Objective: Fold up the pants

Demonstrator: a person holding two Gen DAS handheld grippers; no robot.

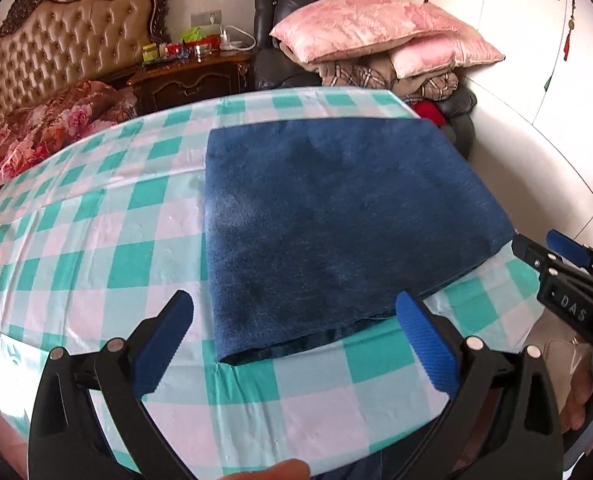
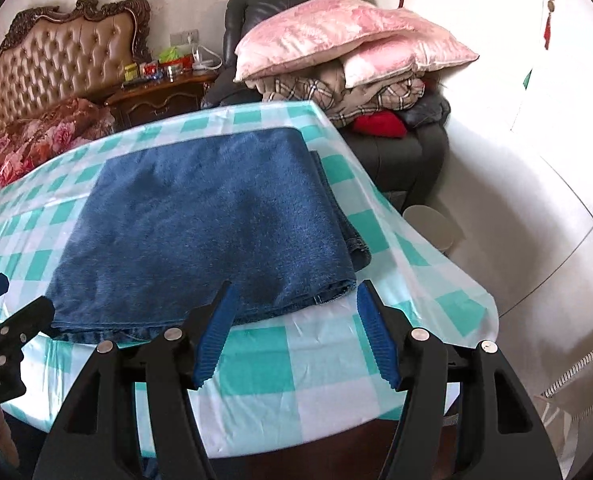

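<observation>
**Folded jeans lie flat, both grippers clear**

The pants (image 2: 200, 232), blue denim, lie folded in a neat rectangle on the checked tablecloth (image 2: 256, 368), toward its right edge, with a bare strip of cloth between their near fold and the table's near edge. The left gripper (image 1: 292, 344) hangs just before the pants' near left corner, jaws spread, nothing between them. The right gripper (image 2: 294, 336) sits just before their near right corner, jaws parted and empty.
</observation>
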